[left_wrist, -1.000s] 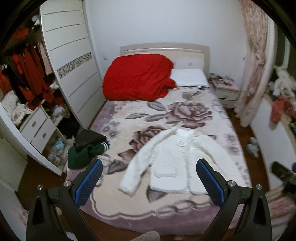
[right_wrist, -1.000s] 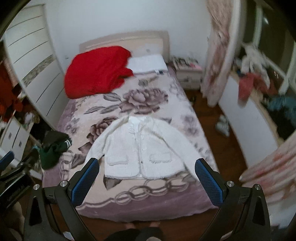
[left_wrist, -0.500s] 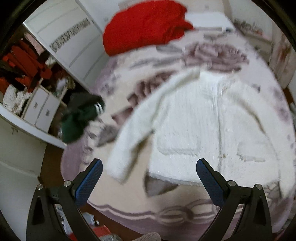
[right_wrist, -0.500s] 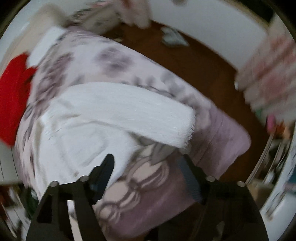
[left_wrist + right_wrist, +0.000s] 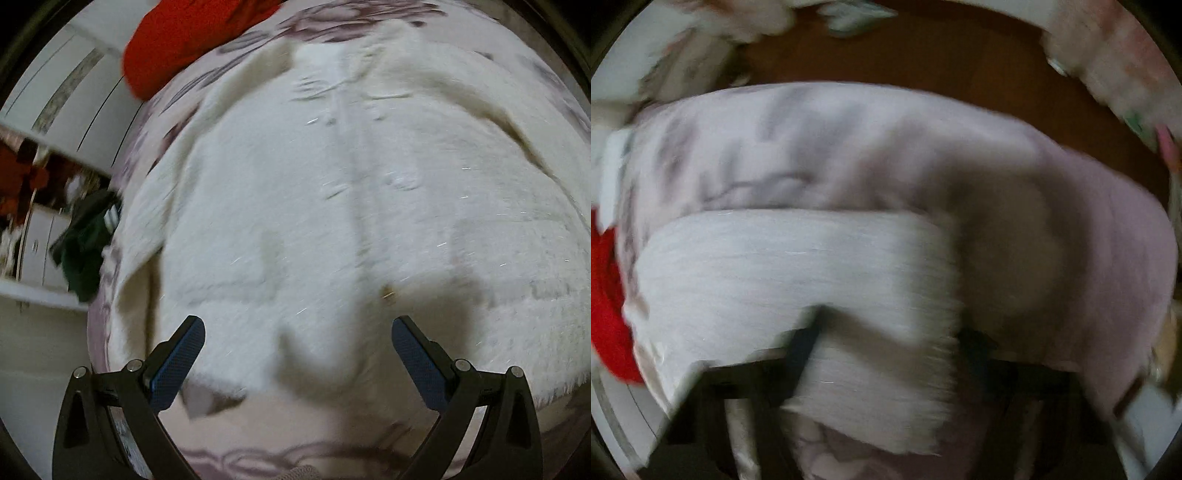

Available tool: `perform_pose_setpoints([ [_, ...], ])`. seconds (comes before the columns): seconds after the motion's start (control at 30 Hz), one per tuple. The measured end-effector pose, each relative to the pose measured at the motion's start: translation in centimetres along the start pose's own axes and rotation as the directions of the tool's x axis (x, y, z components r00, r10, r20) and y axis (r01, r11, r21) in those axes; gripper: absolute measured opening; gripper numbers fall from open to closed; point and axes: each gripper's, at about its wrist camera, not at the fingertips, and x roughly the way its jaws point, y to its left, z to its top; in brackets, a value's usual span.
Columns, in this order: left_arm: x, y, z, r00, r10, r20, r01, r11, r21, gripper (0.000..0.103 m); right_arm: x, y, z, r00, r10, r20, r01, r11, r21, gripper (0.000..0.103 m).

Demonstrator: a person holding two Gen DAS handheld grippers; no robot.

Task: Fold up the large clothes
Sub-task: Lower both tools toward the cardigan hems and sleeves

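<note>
Your left gripper is spread wide over the white fluffy jacket; your right gripper looks spread too, though it's blurry, straddling the sleeve.

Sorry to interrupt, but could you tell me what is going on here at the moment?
A person with a gripper in each hand is starting to fold a fluffy white jacket spread flat on a floral bedspread. The left gripper hangs open just above the jacket's hem, gripping nothing. The right gripper is down at the end of one sleeve; blur hides whether it has closed.
</note>
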Motion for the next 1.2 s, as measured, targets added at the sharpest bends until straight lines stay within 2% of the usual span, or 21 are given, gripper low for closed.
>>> perform_pose_setpoints([
  [0.03, -0.1, -0.7, 0.3, 1.000, -0.007, 0.013, 0.007, 1.000, 0.020, 0.103, -0.1, 0.5, 0.1, 1.000, -0.029, 0.007, 0.030, 0.999, -0.034, 0.013],
  [0.13, -0.5, -2.9, 1.6, 0.999, -0.035, 0.037, 0.033, 0.997, 0.074, 0.103, -2.8, 1.8, 0.5, 0.995, -0.017, 0.101, 0.030, 0.992, -0.122, 0.011],
  [0.2, -0.8, -4.0, 2.4, 0.996, -0.071, 0.059, 0.065, 0.993, 0.098, 0.103, -6.3, 2.0, 2.0, 0.975, 0.009, 0.220, 0.026, 0.988, -0.152, 0.010],
  [0.27, -0.7, -4.8, 2.9, 0.993, -0.089, 0.072, 0.081, 0.991, 0.108, 0.103, -8.3, 2.8, 3.3, 0.959, 0.023, 0.283, 0.031, 0.982, -0.184, 0.010],
  [0.33, 0.0, -5.8, 3.5, 0.993, -0.096, 0.066, 0.088, 0.989, 0.118, 0.103, -7.7, 4.2, 4.8, 0.963, -0.001, 0.268, 0.066, 0.971, -0.231, 0.014],
  [0.37, 0.6, -6.1, 3.5, 0.994, -0.098, 0.051, 0.091, 0.988, 0.124, 0.103, -6.3, 3.8, 5.4, 0.972, -0.020, 0.234, 0.075, 0.971, -0.229, 0.017],
  [0.4, 1.2, -6.5, 3.7, 0.994, -0.099, 0.039, 0.093, 0.987, 0.128, 0.103, -5.4, 3.6, 5.8, 0.979, -0.023, 0.203, 0.069, 0.973, -0.220, 0.029],
  [0.43, 1.5, -6.7, 3.6, 0.995, -0.100, 0.030, 0.095, 0.987, 0.132, 0.103, -4.0, 3.0, 6.3, 0.989, -0.036, 0.145, 0.064, 0.979, -0.191, 0.037],
  [0.47, 1.9, -6.6, 3.6, 0.994, -0.102, 0.026, 0.098, 0.986, 0.134, 0.103, -3.2, 1.8, 6.0, 0.993, -0.035, 0.113, 0.050, 0.989, -0.139, 0.039],
  [0.57, 2.3, -6.6, 3.5, 0.993, -0.111, 0.038, 0.104, 0.984, 0.144, 0.103, -3.7, -2.0, 2.6, 0.993, 0.056, 0.108, -0.062, 0.996, 0.059, 0.047],
  [0.63, 2.5, -6.9, 3.5, 0.993, -0.112, 0.040, 0.105, 0.982, 0.155, 0.103, -3.7, -3.5, -0.3, 0.981, 0.161, 0.109, -0.180, 0.964, 0.194, 0.051],
  [0.7, 2.8, -7.1, 3.7, 0.993, -0.117, 0.034, 0.110, 0.981, 0.158, 0.103, -1.4, -4.8, -2.4, 0.950, 0.298, 0.091, -0.311, 0.899, 0.307, 0.052],
  [0.73, 3.0, -7.2, 3.8, 0.992, -0.121, 0.030, 0.115, 0.981, 0.160, 0.103, 0.4, -5.3, -3.5, 0.926, 0.366, 0.092, -0.374, 0.857, 0.354, 0.057],
  [0.77, 3.1, -7.2, 4.0, 0.992, -0.125, 0.027, 0.119, 0.980, 0.162, 0.103, 2.3, -5.6, -3.8, 0.913, 0.395, 0.099, -0.401, 0.828, 0.393, 0.062],
  [0.8, 3.1, -7.2, 4.0, 0.991, -0.128, 0.026, 0.122, 0.979, 0.164, 0.103, 3.4, -5.6, -4.0, 0.910, 0.401, 0.106, -0.407, 0.812, 0.419, 0.066],
  [0.87, 3.1, -7.1, 4.2, 0.991, -0.132, 0.026, 0.125, 0.978, 0.169, 0.103, 6.4, -6.2, -4.0, 0.881, 0.442, 0.169, -0.461, 0.721, 0.518, 0.071],
  [0.97, 3.0, -7.0, 4.4, 0.990, -0.137, 0.018, 0.132, 0.977, 0.167, 0.103, 7.3, -5.6, -4.3, 0.847, 0.449, 0.285, -0.525, 0.617, 0.586, 0.071],
  [1.03, 3.0, -6.9, 4.6, 0.990, -0.141, 0.006, 0.138, 0.978, 0.156, 0.103, 7.2, -5.3, -5.6, 0.840, 0.460, 0.288, -0.530, 0.578, 0.620, 0.071],
  [1.07, 2.9, -6.8, 4.7, 0.989, -0.146, 0.000, 0.144, 0.979, 0.146, 0.103, 7.4, -5.1, -7.0, 0.824, 0.494, 0.278, -0.540, 0.534, 0.650, 0.071],
  [1.1, 3.0, -6.5, 4.8, 0.989, -0.151, -0.006, 0.150, 0.979, 0.139, 0.103, 7.7, -4.8, -8.3, 0.809, 0.527, 0.261, -0.546, 0.507, 0.667, 0.071],
  [1.2, 3.3, -6.3, 5.1, 0.987, -0.156, -0.026, 0.158, 0.979, 0.127, 0.103, 8.7, -4.3, -9.9, 0.787, 0.556, 0.267, -0.572, 0.496, 0.654, 0.071],
])
